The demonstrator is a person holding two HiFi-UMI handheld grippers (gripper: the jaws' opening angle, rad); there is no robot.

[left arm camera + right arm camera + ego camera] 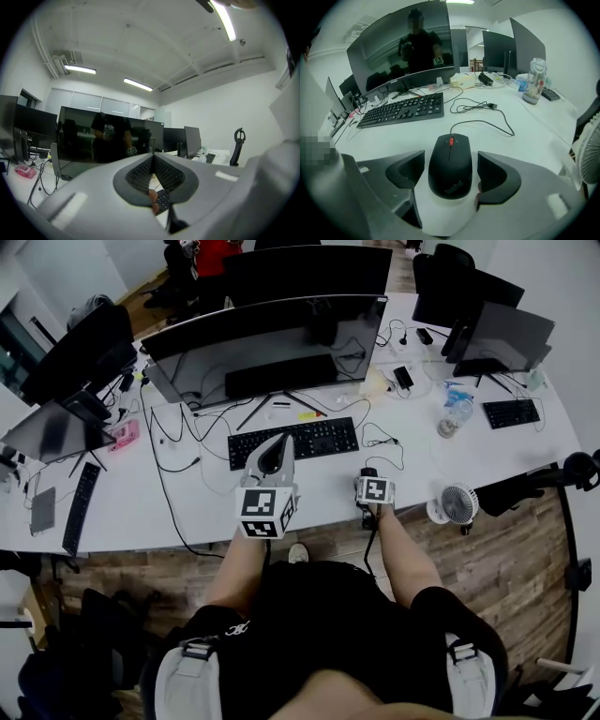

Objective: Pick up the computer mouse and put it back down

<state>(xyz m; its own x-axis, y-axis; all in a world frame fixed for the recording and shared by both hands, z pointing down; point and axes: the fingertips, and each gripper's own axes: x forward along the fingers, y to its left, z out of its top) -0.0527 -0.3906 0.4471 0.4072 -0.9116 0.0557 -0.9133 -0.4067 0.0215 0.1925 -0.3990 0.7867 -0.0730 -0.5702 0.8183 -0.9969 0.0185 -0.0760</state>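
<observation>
two jaws of the right tongs (451, 169) stand apart astride the mouse (450, 157) on the counter (393, 140), so the grab looks next: squeeze its sides; left tongs (152, 158) are together.

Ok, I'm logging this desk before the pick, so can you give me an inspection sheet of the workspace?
Surface: white desk, bare near its front edge.
Job's things: black mouse flat on the desk.
Clutter: keyboard, water bottle, small fan.
Grippers: right gripper open, jaws either side of the mouse, pads clear of it; left gripper shut, empty.
Cables: mouse cable curves away; loose cable beside the keyboard.
Surroundings: monitors, office chair.
</observation>
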